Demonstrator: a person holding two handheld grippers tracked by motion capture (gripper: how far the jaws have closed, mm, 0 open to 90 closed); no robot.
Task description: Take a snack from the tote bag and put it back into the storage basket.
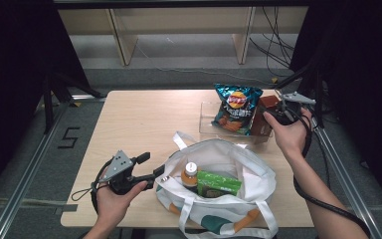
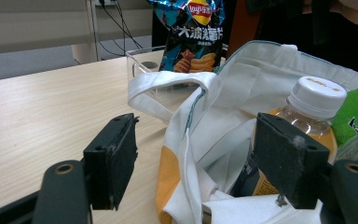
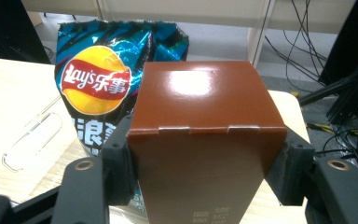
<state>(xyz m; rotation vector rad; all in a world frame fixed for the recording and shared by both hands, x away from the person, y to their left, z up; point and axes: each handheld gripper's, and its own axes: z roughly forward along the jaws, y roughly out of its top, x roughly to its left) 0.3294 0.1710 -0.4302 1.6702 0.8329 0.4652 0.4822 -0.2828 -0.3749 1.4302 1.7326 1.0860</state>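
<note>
glossy brown cardboard box (image 3: 205, 140) sits clamped in your right tool (image 3: 205, 168), lifted at the clear plastic bin (image 1: 206, 122) beside the blue chip bag (image 1: 236, 107). left tool (image 2: 193, 158) is open, straddling the white canvas tote's (image 1: 224, 159) rim, probably to steady it.

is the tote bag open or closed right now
Open. The tote bag's mouth gapes wide, so the capped bottle and green packet inside show from above. The left tongs straddle its rim without pressing it.
</note>
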